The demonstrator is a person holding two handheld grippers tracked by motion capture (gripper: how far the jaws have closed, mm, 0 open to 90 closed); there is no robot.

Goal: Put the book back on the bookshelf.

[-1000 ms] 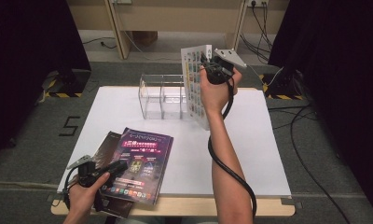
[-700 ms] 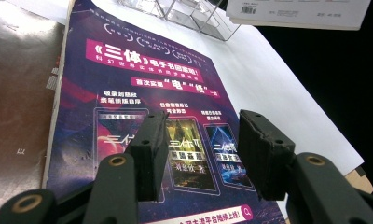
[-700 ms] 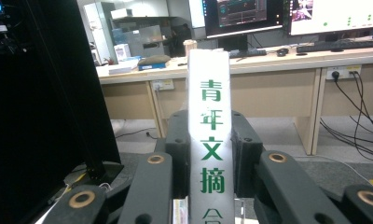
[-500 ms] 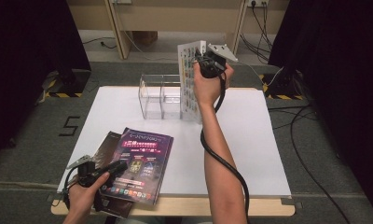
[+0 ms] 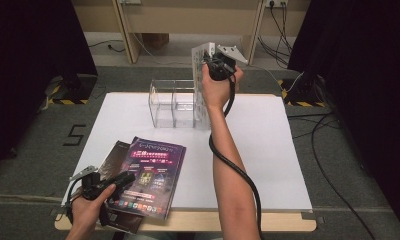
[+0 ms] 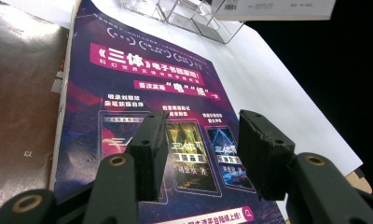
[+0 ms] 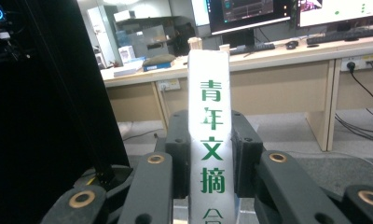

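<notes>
My right gripper (image 5: 216, 63) is shut on the spine of a white book (image 5: 200, 87), which it holds upright at the right end of a clear acrylic rack (image 5: 172, 102). In the right gripper view both pads clamp the book spine (image 7: 210, 116), which bears green characters, inside the right gripper (image 7: 209, 149). My left gripper (image 5: 122, 180) rests low at the table's front left, open, over a purple magazine (image 5: 150, 172). In the left gripper view the left gripper (image 6: 201, 156) has nothing between its fingers above the purple magazine (image 6: 147, 79).
A brown magazine (image 5: 116, 156) lies under the purple one at the front left edge. The white tabletop (image 5: 268, 145) stands on grey carpet. Cables (image 5: 333, 150) trail on the floor to the right, and desk legs stand behind the table.
My right hand has carried the white book leftward toward the rack's right end. The left gripper has stayed where it was.
</notes>
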